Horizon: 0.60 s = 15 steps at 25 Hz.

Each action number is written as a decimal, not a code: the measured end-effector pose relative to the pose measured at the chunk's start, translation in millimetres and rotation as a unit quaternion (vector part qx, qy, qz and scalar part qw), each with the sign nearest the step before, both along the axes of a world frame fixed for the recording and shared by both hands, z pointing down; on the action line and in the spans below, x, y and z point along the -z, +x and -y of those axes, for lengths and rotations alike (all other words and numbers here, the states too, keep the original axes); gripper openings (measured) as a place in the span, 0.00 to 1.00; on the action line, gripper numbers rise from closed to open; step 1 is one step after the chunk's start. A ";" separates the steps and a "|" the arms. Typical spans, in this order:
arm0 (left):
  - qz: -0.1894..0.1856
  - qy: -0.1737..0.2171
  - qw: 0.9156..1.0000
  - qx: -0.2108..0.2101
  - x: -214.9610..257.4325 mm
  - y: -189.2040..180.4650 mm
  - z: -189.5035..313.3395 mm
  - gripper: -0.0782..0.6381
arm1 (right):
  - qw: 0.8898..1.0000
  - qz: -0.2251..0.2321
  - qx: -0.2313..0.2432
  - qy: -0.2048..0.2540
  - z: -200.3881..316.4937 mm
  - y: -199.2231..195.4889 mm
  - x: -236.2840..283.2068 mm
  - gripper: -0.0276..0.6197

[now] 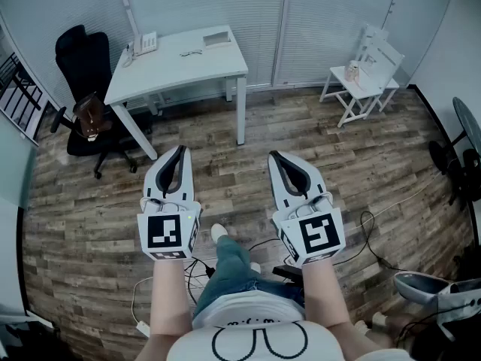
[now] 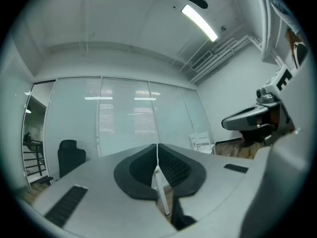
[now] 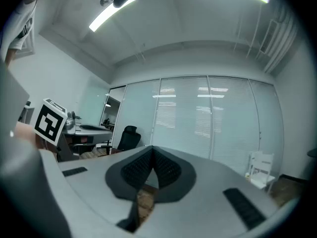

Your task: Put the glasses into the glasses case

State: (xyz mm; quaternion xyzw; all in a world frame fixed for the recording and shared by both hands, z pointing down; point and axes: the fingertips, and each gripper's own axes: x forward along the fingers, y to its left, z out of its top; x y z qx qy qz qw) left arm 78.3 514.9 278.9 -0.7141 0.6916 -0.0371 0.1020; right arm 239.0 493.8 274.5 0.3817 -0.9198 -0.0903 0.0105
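Far ahead, a white table (image 1: 150, 70) carries a small dark pair of glasses (image 1: 192, 52) and a pale box-like case (image 1: 216, 37) near its back edge. Both grippers are held level in mid-air over the wooden floor, well short of the table. My left gripper (image 1: 179, 150) is shut, its black pads touching with nothing between them; its own view shows the same (image 2: 157, 146). My right gripper (image 1: 274, 156) is also shut and empty, its tips meeting in the right gripper view (image 3: 151, 149).
A black office chair (image 1: 89, 66) with a brown bag stands left of the table. A white folding chair (image 1: 366, 77) sits at the back right. A desk phone (image 1: 144, 43) rests on the table. Cables (image 1: 361, 228) trail over the floor near my feet; a fan (image 1: 467, 138) stands at the right edge.
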 end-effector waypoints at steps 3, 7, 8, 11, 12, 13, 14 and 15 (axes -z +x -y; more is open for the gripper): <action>0.001 0.001 1.000 0.003 1.4 4.2 -5.6 0.13 | 1.000 0.004 -0.002 -0.003 -5.2 5.5 0.1 0.06; 0.002 0.002 1.000 0.004 0.8 6.7 -6.4 0.13 | 1.000 0.002 -0.003 -0.006 -5.0 7.1 -3.3 0.06; 0.003 0.002 1.000 0.004 -0.1 6.2 -5.4 0.13 | 1.000 0.002 -0.004 -0.007 -3.2 6.4 -4.9 0.06; 0.003 0.000 1.000 0.004 -2.5 1.5 -0.5 0.13 | 1.000 0.017 -0.016 -0.014 7.0 6.4 -5.7 0.06; 0.001 0.002 1.000 0.006 -2.5 -1.5 2.7 0.13 | 0.999 0.026 -0.020 -0.014 12.3 6.5 -3.7 0.06; -0.001 0.004 1.000 0.008 -1.8 -5.1 7.5 0.13 | 0.999 0.032 -0.022 -0.011 18.4 5.2 -1.3 0.06; -0.002 0.007 1.000 0.010 -1.1 -8.8 13.6 0.13 | 0.999 0.033 -0.020 -0.006 25.0 2.2 0.8 0.06; -0.002 0.008 1.000 0.011 -0.9 -12.4 20.6 0.13 | 0.999 0.031 -0.016 -0.002 31.5 -2.0 2.0 0.06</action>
